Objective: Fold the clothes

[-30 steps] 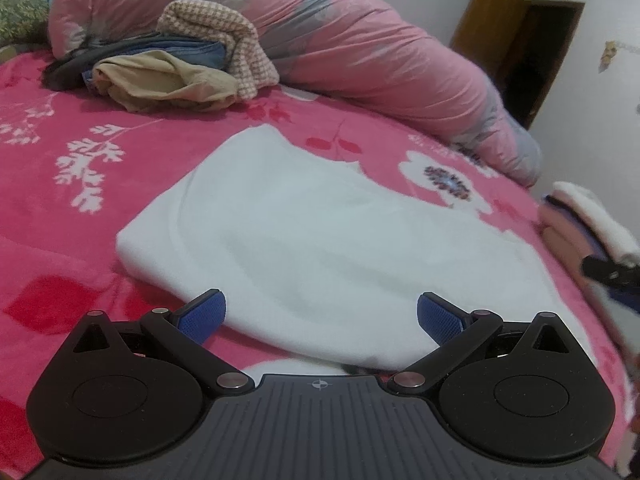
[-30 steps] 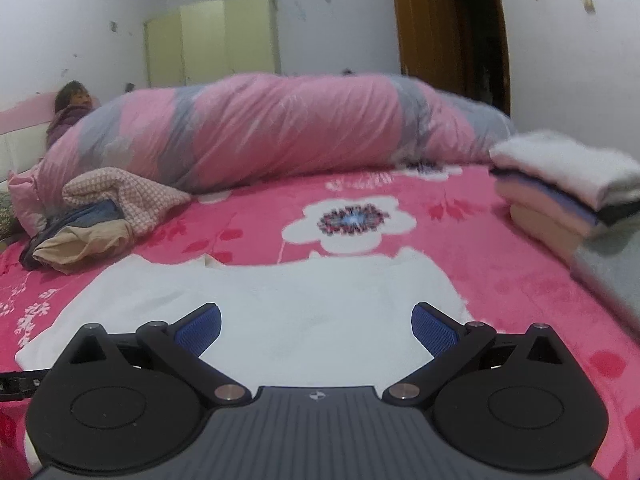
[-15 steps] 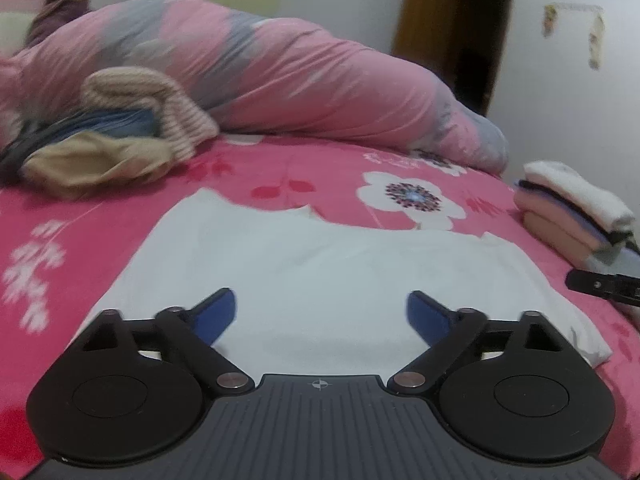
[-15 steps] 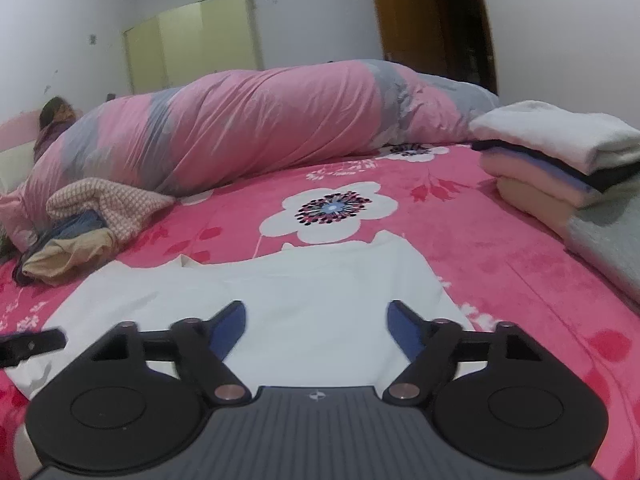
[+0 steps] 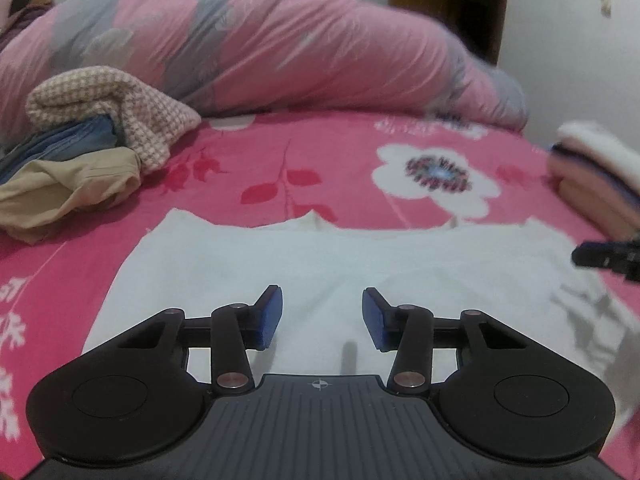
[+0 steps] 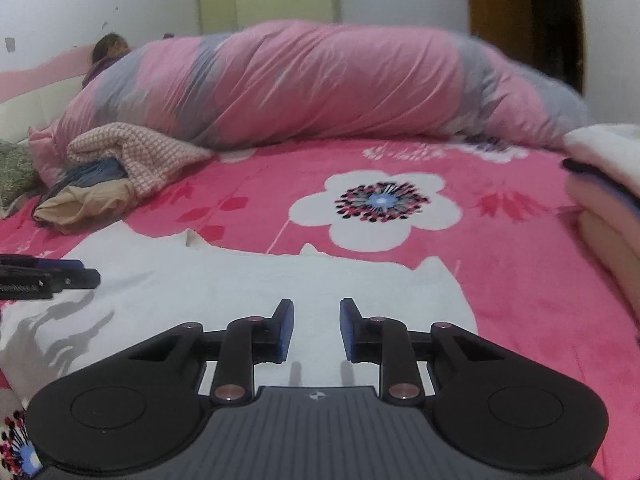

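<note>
The white garment (image 5: 320, 264) in the lower middle is soft matt cloth, lying on a fleecy pink flowered blanket (image 5: 328, 160). Across the top, the rolled pink and grey quilt (image 5: 280, 40) has a smooth, faintly shiny fabric, while the checked knit (image 5: 120, 100) at left looks coarse and nubbly. The left gripper (image 5: 322, 316) and right gripper (image 6: 316, 330) are matt black plastic with blue pads and small metal pins.

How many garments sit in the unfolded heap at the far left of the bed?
3 visible: a checked knit draped on top, blue denim under it, and a beige garment at the front. More may be hidden beneath.
</note>
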`<state>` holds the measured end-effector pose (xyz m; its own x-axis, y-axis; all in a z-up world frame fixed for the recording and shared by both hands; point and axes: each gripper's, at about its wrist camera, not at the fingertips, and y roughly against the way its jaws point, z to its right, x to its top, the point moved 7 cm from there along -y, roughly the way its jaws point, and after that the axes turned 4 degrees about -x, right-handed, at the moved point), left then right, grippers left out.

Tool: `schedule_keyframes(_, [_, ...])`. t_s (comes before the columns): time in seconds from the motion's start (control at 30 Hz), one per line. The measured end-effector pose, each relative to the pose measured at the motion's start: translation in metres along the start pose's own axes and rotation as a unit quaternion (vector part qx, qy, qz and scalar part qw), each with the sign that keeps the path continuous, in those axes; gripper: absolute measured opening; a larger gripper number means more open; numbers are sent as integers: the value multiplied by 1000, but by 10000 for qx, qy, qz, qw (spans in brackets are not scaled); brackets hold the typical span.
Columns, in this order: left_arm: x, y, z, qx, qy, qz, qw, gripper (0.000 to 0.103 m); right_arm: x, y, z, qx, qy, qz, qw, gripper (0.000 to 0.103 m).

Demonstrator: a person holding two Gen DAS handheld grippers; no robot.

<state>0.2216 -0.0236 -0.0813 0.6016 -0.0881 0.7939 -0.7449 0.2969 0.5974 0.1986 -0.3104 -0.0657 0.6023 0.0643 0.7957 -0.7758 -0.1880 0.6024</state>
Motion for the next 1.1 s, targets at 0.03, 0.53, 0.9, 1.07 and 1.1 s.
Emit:
schedule_keyframes(0.03, [0,-9,-2,31,-14,-87,10000,45,2,-13,2,23,98,-174,9998,26])
schedule_keyframes(0.53, [0,-42,-49,390,943,-21,9948,48,35,-122,70,-364,-727,-501,9954,24])
schedule_keyframes(0.9, [15,-47,-96,1202,1095,-25,9867,50,15,-87,114,-134,-978,-795,9919,22])
schedule_keyframes(1.07, [19,-32,-96,1505,916,19,9844,51,14,-71,165,-1385,-1691,-347,9752,24])
schedule_keyframes(1.1, [18,-25,-97,1509,925,46,9842,52,14,-57,162,-1112,-1815,-247,9768,24])
